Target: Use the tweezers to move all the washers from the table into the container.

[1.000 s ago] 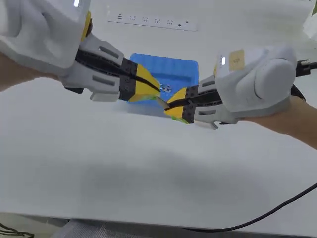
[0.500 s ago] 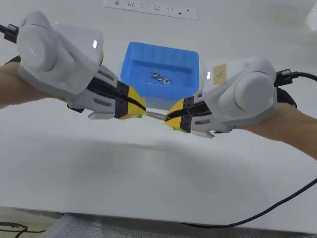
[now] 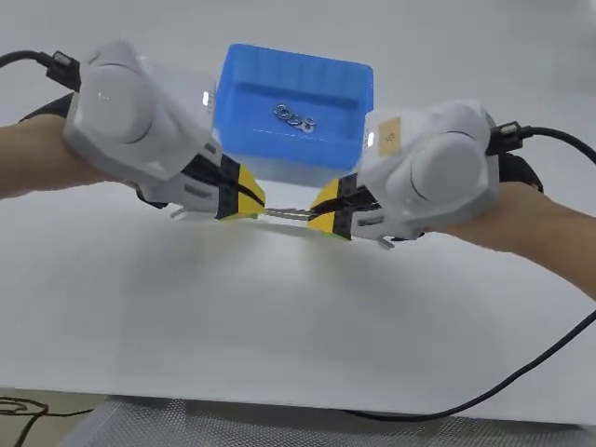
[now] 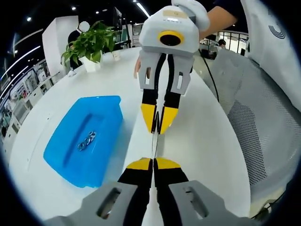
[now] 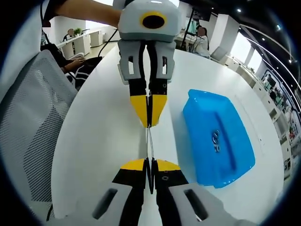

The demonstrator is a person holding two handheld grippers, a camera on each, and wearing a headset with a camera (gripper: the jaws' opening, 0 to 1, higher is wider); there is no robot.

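A cluster of washers (image 3: pixel 295 117) lies in the blue container (image 3: pixel 296 67), at 12 o'clock from the tweezers (image 3: pixel 287 213), which are held level over the white table (image 3: pixel 279 317). The left gripper (image 3: pixel 256 203) at 9 o'clock and the right gripper (image 3: pixel 318 212) at 3 o'clock each pinch one end, jaws closed tight on the slim metal, yellow tips facing. Seen edge-on in both gripper views, the tweezers appear bare of any washer, though so thin a line makes that hard to confirm. A black cable (image 3: pixel 521 382) trails off at 5 o'clock.
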